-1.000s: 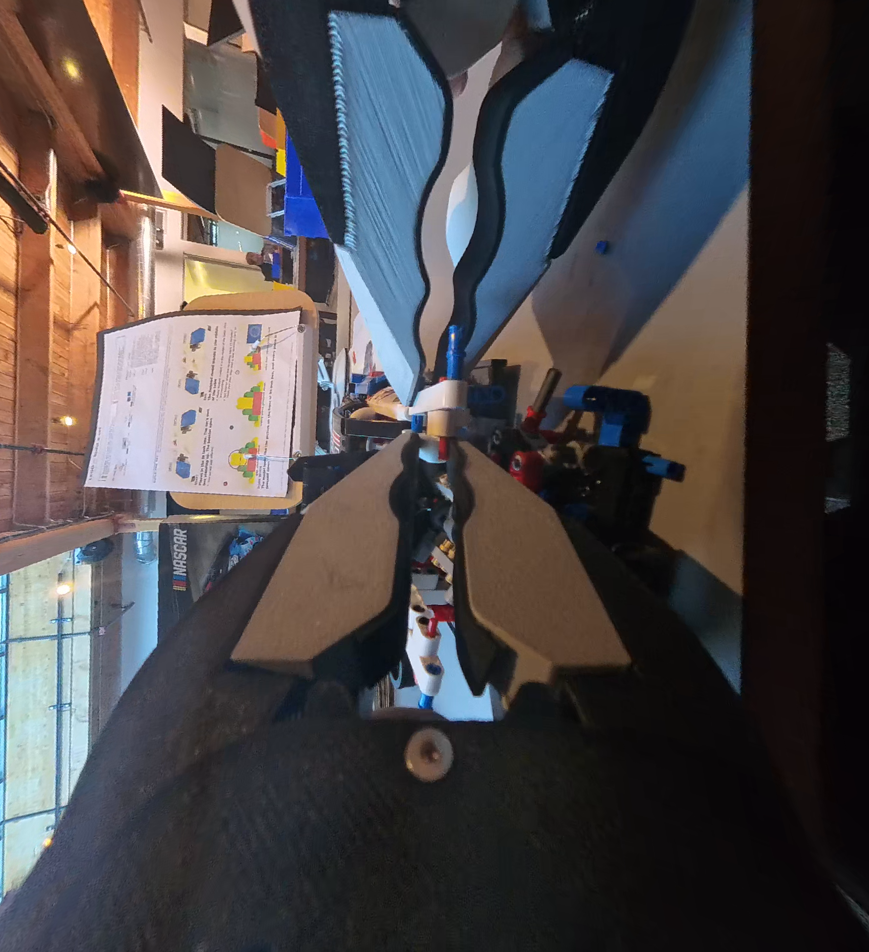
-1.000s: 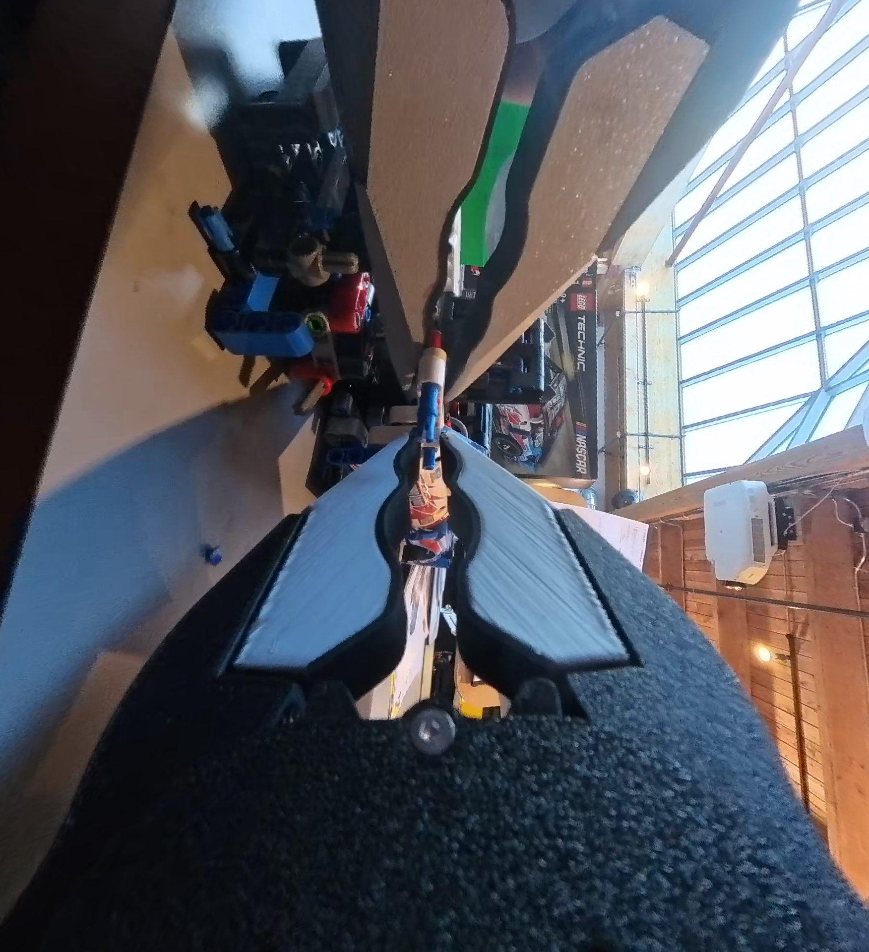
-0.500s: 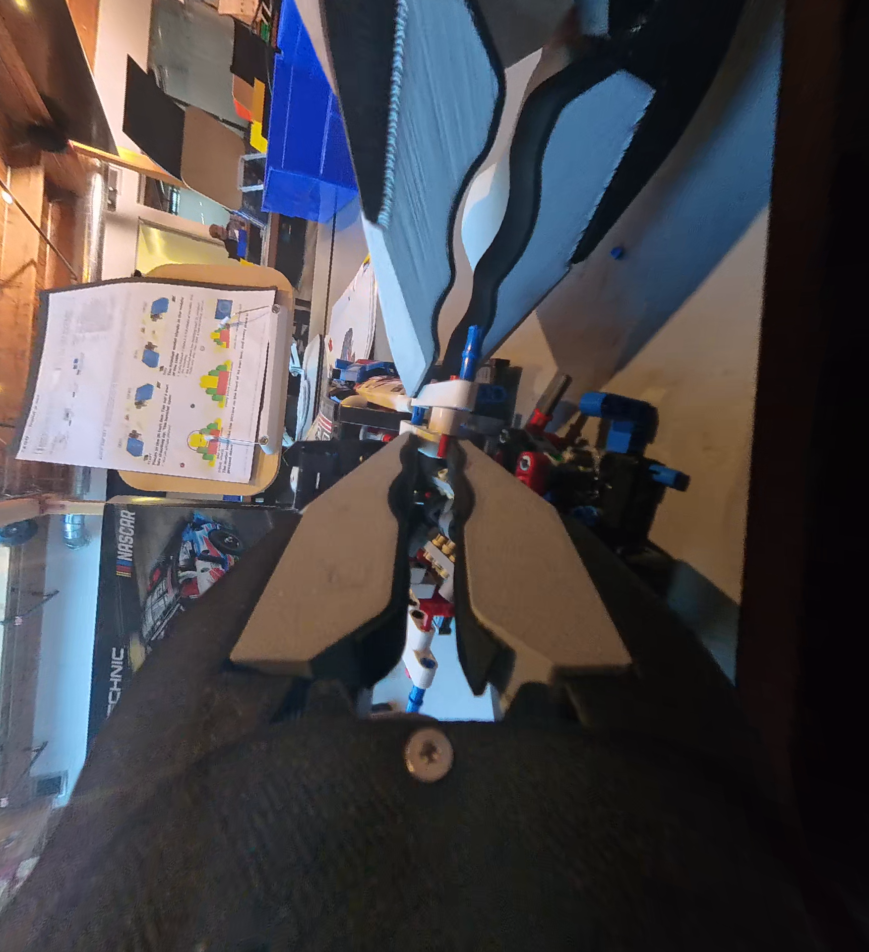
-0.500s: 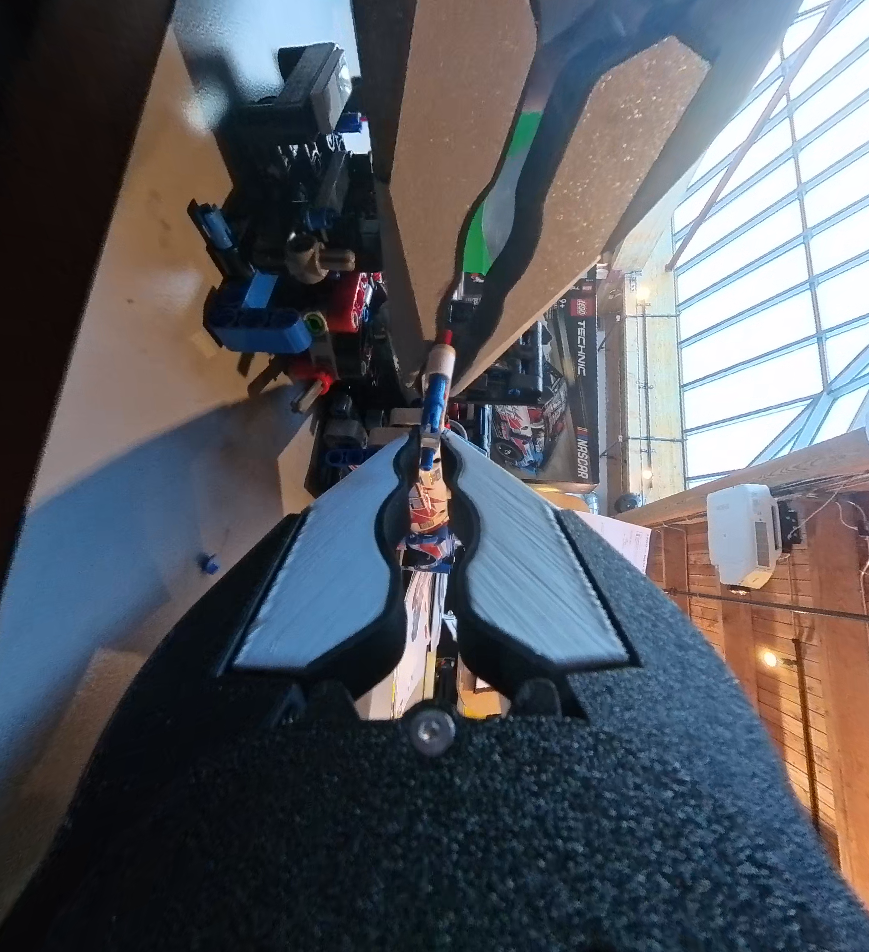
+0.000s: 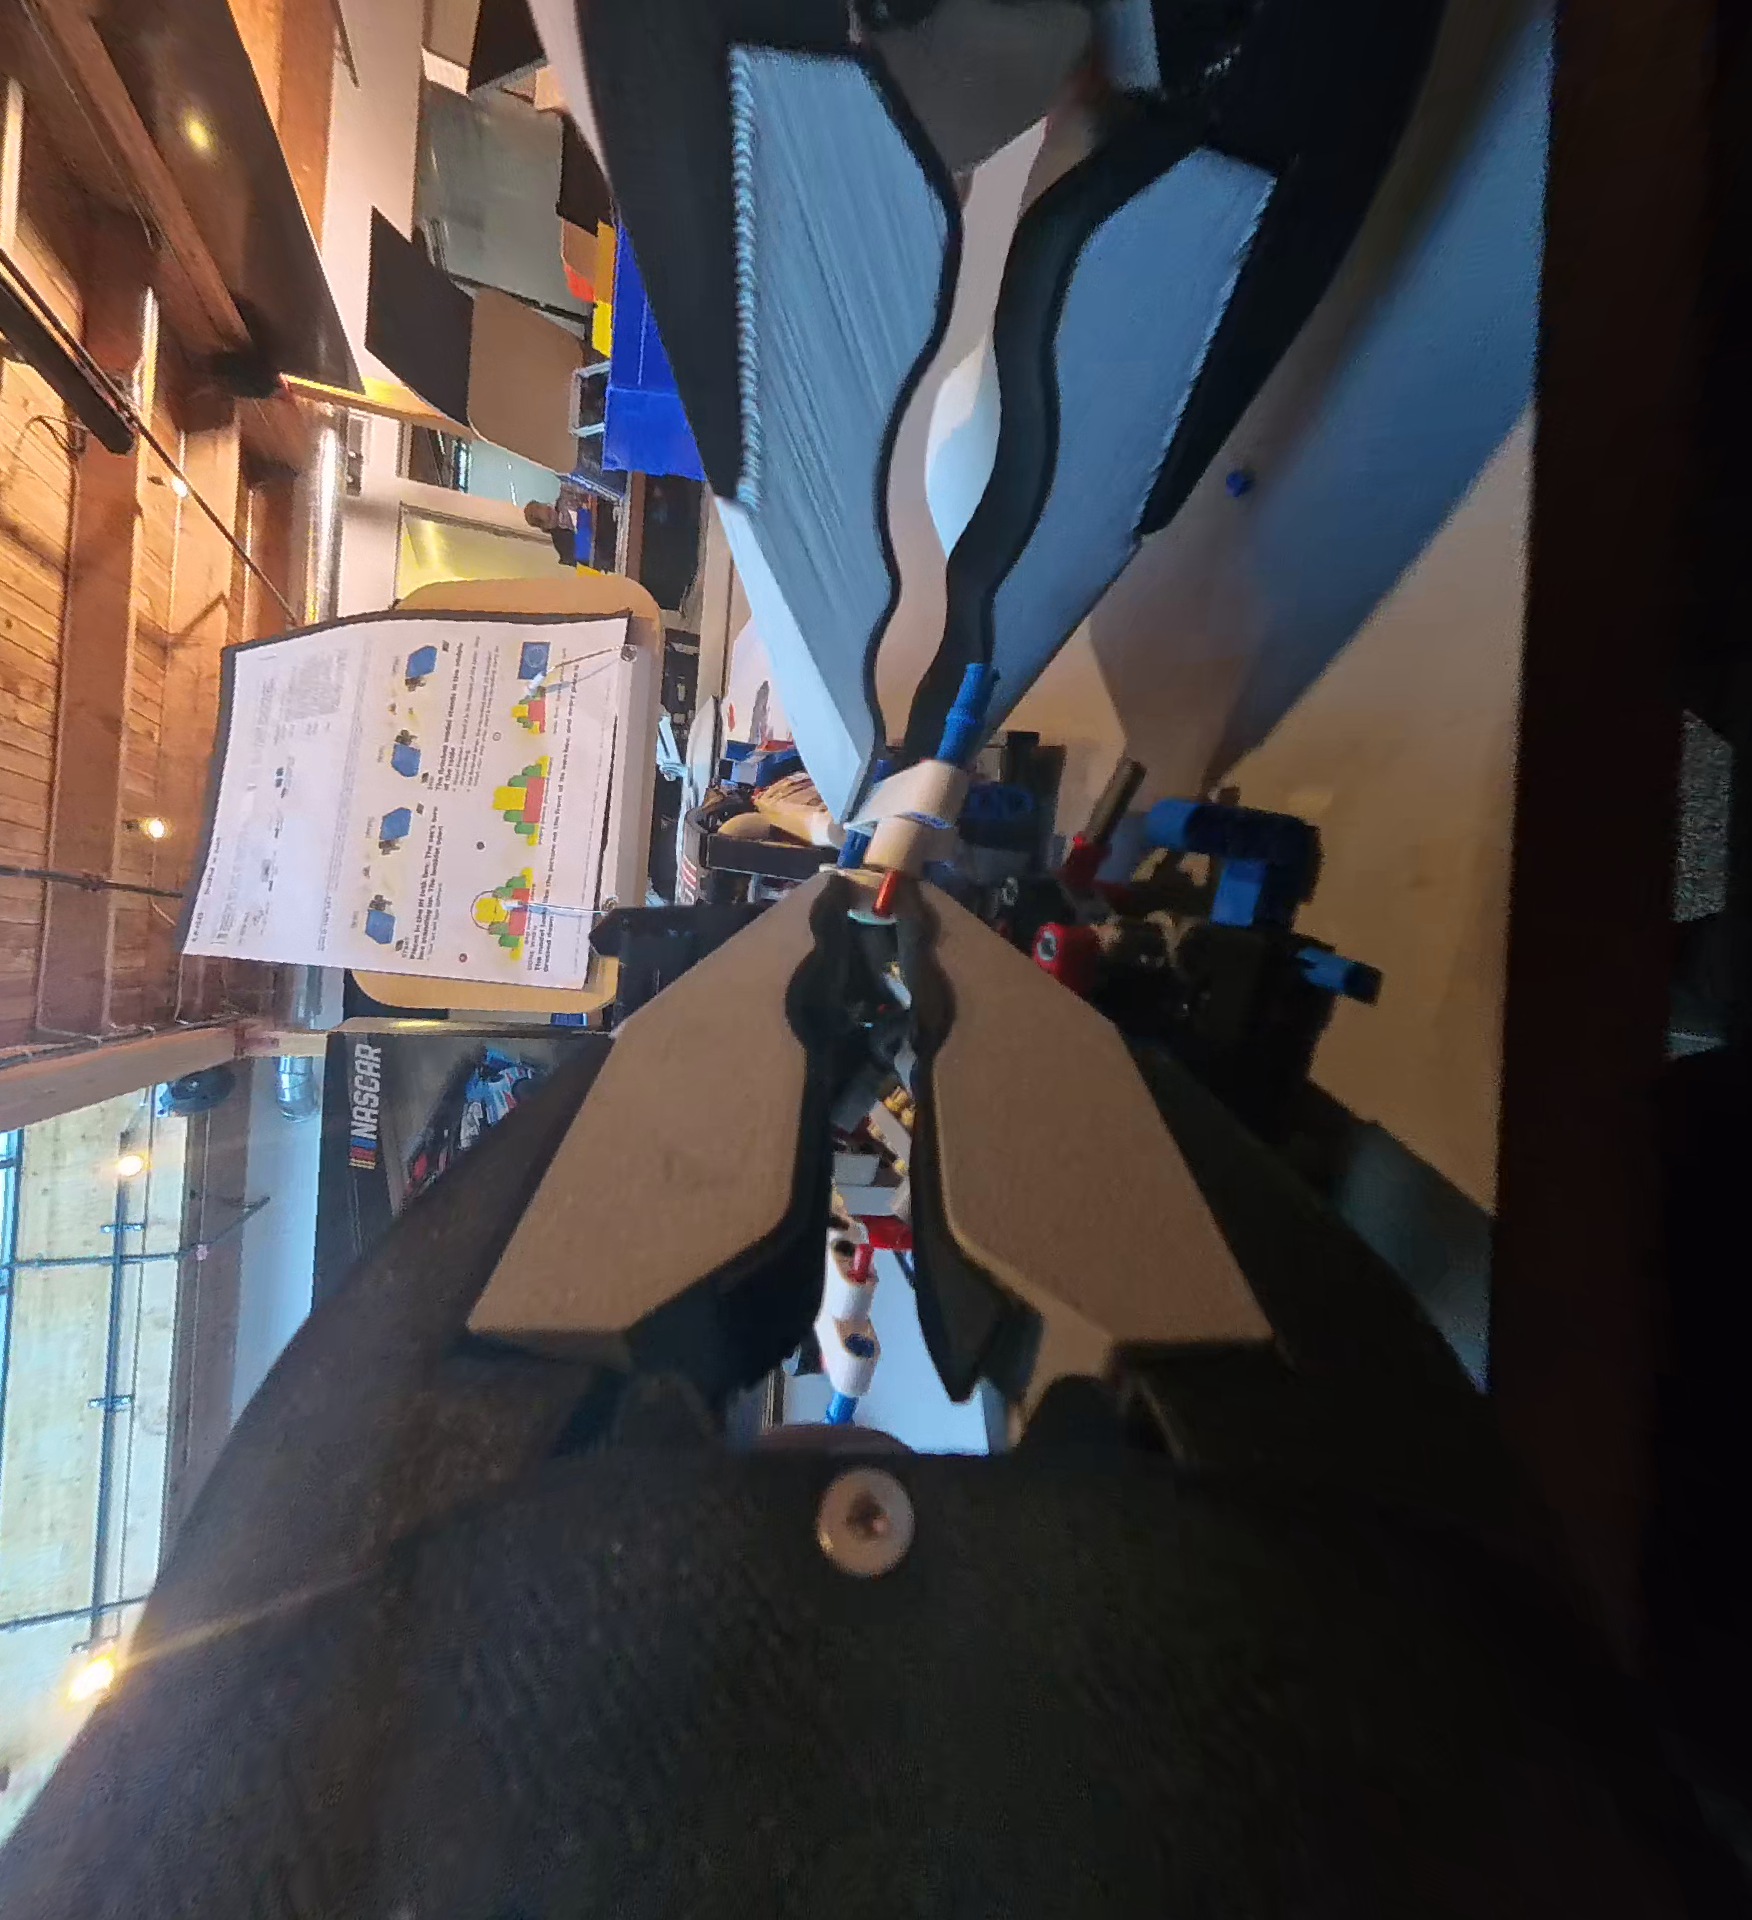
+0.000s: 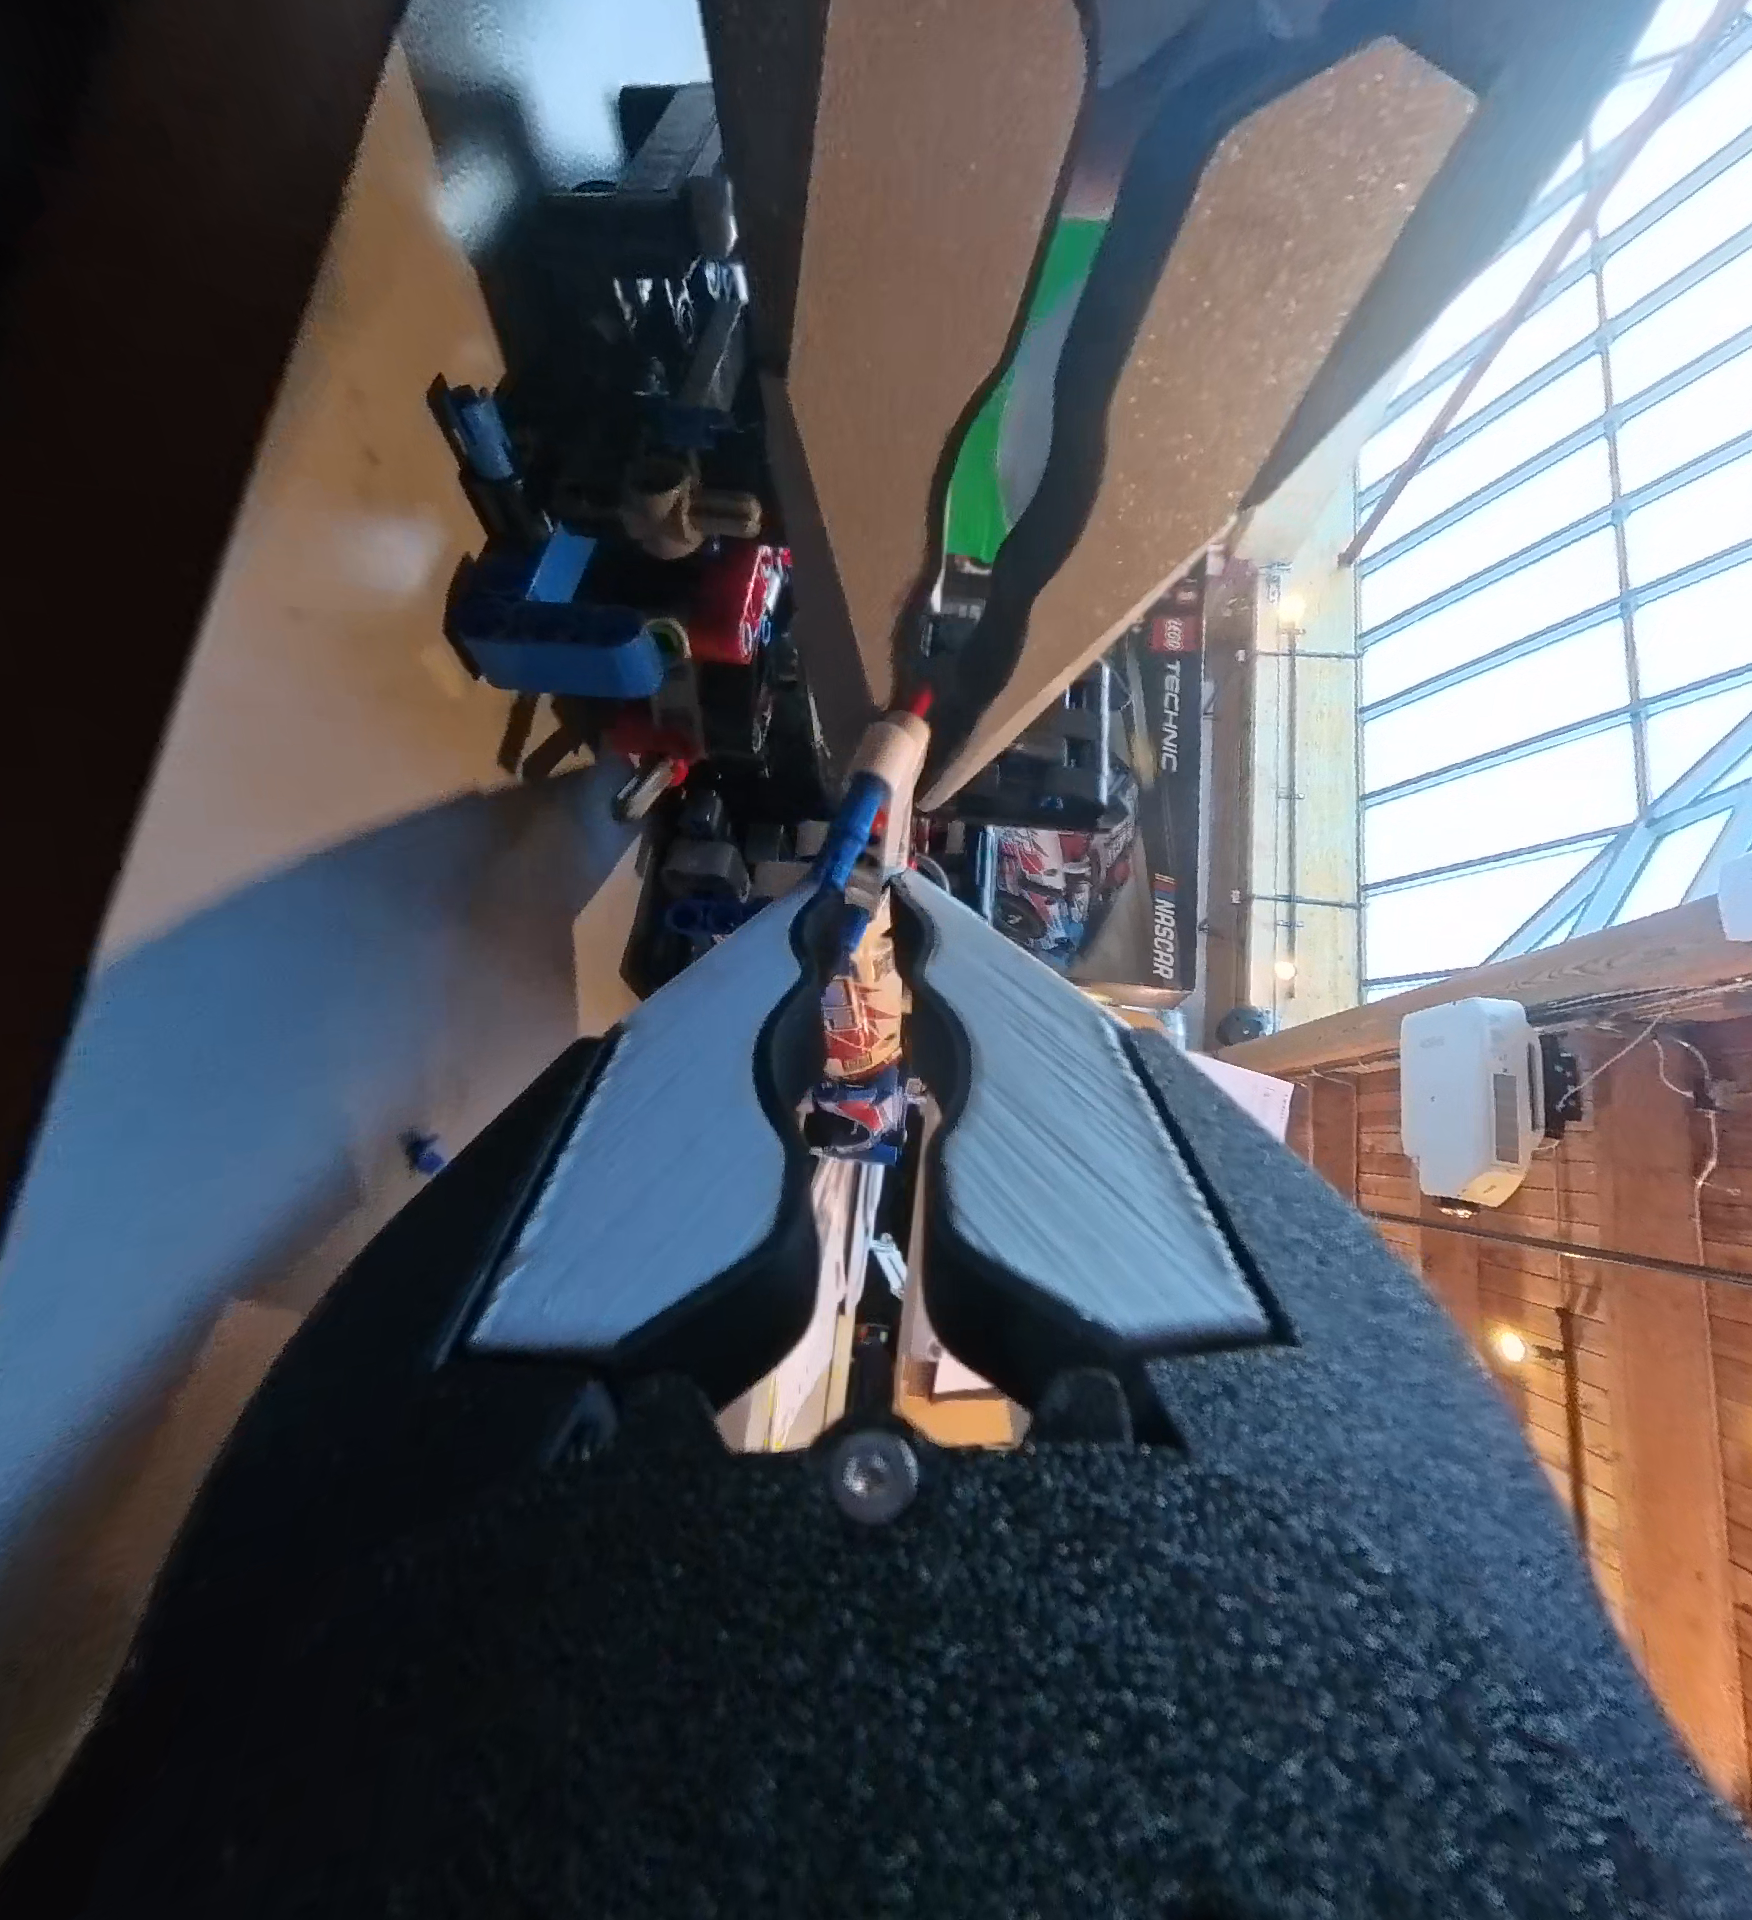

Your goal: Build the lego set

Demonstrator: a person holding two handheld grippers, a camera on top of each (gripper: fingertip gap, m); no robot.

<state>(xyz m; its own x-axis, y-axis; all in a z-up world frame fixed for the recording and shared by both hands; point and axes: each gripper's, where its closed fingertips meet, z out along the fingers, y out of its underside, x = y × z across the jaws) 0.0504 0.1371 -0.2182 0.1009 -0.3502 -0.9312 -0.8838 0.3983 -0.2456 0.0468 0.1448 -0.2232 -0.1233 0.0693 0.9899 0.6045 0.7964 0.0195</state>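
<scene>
A small sub-assembly hangs between both grippers: a white connector (image 5: 911, 821) with a blue pin (image 5: 963, 707) at one end and a red axle (image 5: 887, 891) at the other. My left gripper (image 5: 872, 906), with tan pads, is shut on the red axle end. My right gripper (image 6: 864, 885), with grey pads, is shut on the blue pin (image 6: 851, 826). The connector (image 6: 890, 750) and the left gripper (image 6: 903, 707) show in the right wrist view. The black, blue and red Technic model (image 5: 1173, 925) sits on the table just behind, and also shows in the right wrist view (image 6: 633, 623).
The wooden table (image 5: 1391, 707) holds a loose blue pin (image 5: 1236, 480), which also shows in the right wrist view (image 6: 423, 1148). An instruction sheet on a stand (image 5: 404, 800) and the set's box (image 5: 415, 1122) stand behind the model. The box also shows in the right wrist view (image 6: 1158, 821). The grippers are tip to tip, or close to it.
Both grippers have stayed shut on the small sub-assembly and swung a little together. The blue pin now tilts more against the connector.
</scene>
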